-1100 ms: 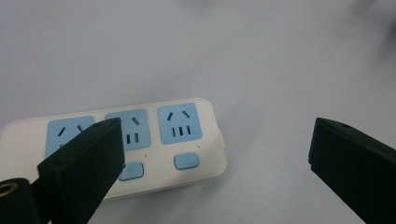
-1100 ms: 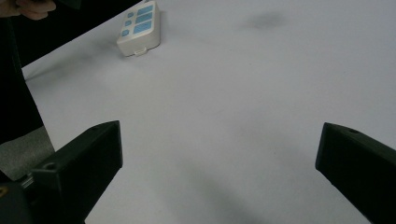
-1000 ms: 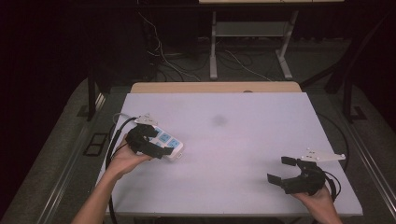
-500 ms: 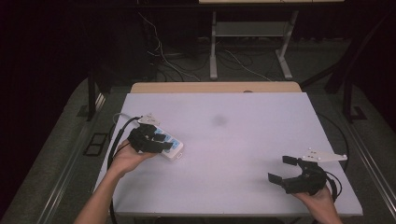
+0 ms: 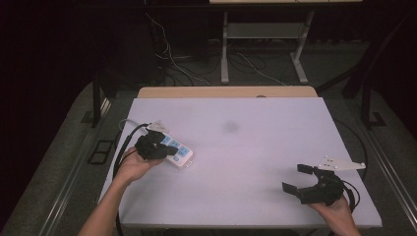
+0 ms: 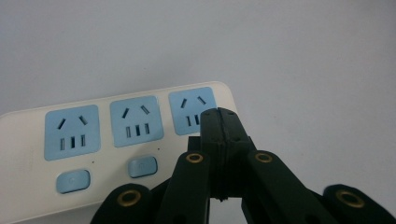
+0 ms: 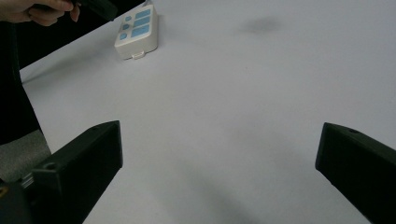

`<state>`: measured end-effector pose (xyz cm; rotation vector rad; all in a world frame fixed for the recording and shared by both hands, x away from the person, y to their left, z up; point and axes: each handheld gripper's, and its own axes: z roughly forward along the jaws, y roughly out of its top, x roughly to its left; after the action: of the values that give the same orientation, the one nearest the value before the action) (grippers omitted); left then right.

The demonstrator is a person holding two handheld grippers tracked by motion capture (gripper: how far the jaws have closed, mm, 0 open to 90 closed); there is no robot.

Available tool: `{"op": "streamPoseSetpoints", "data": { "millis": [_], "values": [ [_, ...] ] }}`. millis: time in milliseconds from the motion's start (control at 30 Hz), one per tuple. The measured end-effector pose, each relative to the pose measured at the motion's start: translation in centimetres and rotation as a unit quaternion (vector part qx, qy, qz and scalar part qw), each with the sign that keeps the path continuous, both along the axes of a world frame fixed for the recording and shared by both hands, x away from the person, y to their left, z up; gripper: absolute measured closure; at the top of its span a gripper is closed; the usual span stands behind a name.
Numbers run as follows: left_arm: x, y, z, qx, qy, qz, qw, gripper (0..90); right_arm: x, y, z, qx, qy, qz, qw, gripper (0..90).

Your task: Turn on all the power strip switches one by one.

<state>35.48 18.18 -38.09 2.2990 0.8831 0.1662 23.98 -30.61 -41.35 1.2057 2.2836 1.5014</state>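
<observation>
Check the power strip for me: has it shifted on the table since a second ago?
No. The power strip lies at the same spot near the table's left edge; the shut left gripper sits over it, jaws having just closed.

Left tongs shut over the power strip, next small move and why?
Probably ease the left tongs down onto a switch button. They are shut with nothing between them, tip poised over the power strip beside the sockets, while the right tongs rest open far off.
</observation>
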Motion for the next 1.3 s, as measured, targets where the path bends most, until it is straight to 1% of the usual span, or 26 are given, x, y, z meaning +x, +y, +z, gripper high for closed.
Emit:
{"op": "streamPoseSetpoints", "data": {
  "millis": [267, 400, 500, 600, 800, 900, 1000, 1200, 1300],
  "values": [
    [0.5, 0.3, -0.6, 0.007, 0.009, 0.005, 0.9999, 89.5, 0.0, 0.0, 0.0, 0.000, 0.001, 0.000, 1.0000, 0.5],
    [0.6, 0.2, -1.1, 0.011, 0.014, 0.002, 0.9998, 89.5, 0.0, 0.0, 0.0, 0.000, 0.000, 0.001, 1.0000, 0.5],
    [0.6, 0.1, -1.4, 0.020, 0.017, -0.004, 0.9997, 89.5, 0.0, 0.0, 0.0, -0.001, 0.002, 0.002, 1.0000, 0.5],
    [0.7, -0.1, -1.5, 0.017, 0.018, -0.005, 0.9997, 89.5, 0.0, 0.0, 0.0, -0.001, 0.002, 0.002, 1.0000, 0.5],
    [0.6, -0.2, -1.8, 0.021, 0.018, -0.006, 0.9996, 89.5, 0.0, 0.0, 0.0, -0.001, 0.002, 0.001, 1.0000, 0.5],
    [0.5, -0.1, -2.1, 0.023, 0.022, -0.004, 0.9995, 89.4, 0.0, 0.0, -0.1, -0.001, 0.001, 0.001, 1.0000, 0.5],
    [0.5, 0.1, -2.2, 0.014, 0.022, -0.001, 0.9997, 89.5, 0.1, -0.1, -0.1, -0.001, 0.003, -0.001, 1.0000, 0.5],
    [0.6, 0.0, -2.3, 0.012, 0.022, -0.002, 0.9997, 89.5, 0.1, -0.1, -0.1, 0.000, 0.002, -0.002, 1.0000, 0.5],
    [0.6, -0.1, -2.4, 0.006, 0.021, -0.002, 0.9997, 89.5, 0.1, -0.1, -0.1, 0.000, 0.003, -0.002, 1.0000, 0.5]
  ]
}}
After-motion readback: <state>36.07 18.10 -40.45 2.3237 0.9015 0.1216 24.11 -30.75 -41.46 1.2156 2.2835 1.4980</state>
